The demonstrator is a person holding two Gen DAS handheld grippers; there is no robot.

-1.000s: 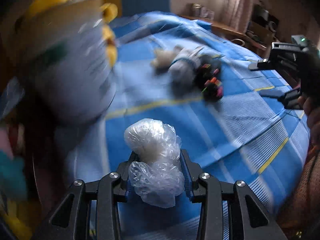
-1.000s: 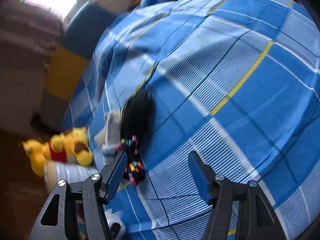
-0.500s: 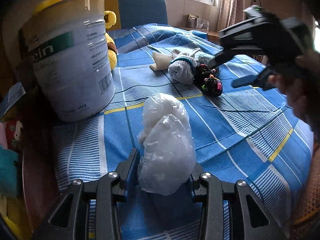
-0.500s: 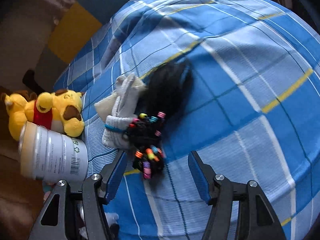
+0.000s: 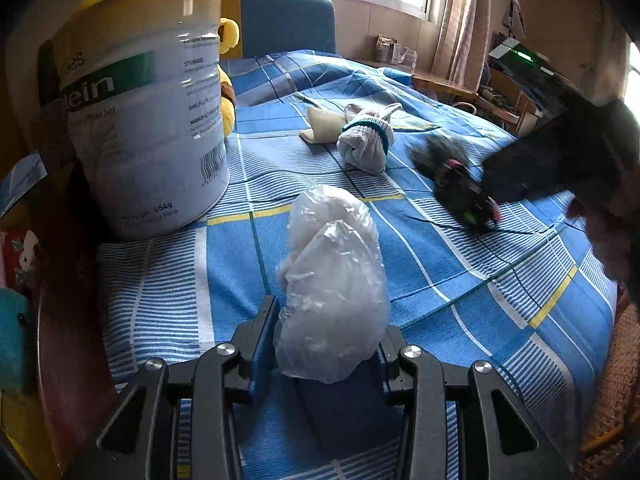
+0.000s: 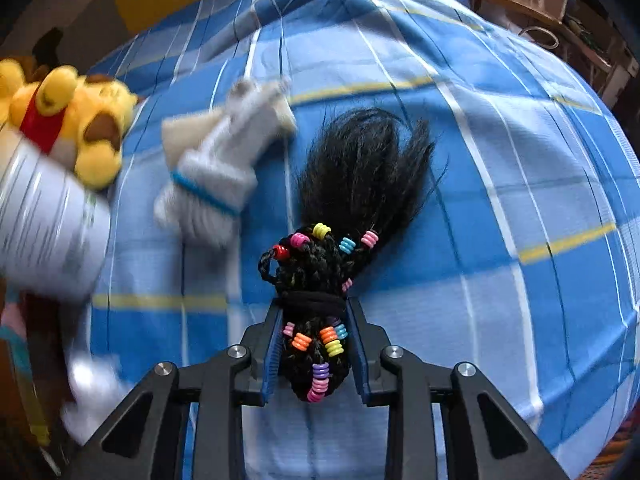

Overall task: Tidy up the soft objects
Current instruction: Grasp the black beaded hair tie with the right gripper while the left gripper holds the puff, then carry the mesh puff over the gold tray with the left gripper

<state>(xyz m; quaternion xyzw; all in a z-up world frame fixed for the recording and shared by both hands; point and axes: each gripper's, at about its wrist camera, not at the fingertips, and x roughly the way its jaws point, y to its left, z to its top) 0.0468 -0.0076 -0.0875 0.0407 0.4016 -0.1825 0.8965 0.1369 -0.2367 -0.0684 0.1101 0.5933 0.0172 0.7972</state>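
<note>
My left gripper [image 5: 326, 332] is shut on a crumpled clear plastic bag [image 5: 332, 284], held over the blue checked cloth [image 5: 460, 280]. My right gripper [image 6: 313, 340] is shut on a black braided hairpiece with coloured beads [image 6: 320, 312], whose loose hair fans out on the cloth. It shows blurred in the left wrist view [image 5: 456, 184], with the right gripper [image 5: 560, 160] on it. A rolled white sock with a blue band [image 5: 366, 146] [image 6: 212, 184] lies beside the hairpiece.
A large white tin [image 5: 148, 112] stands at the left, also in the right wrist view [image 6: 44, 224]. A yellow plush bear [image 6: 76, 120] lies behind it. A beige pad [image 5: 320, 124] lies by the sock. A blue chair back [image 5: 288, 24] stands behind the table.
My right gripper came down onto the beaded hairpiece and closed on it. My left gripper still holds the plastic bag in much the same place.
</note>
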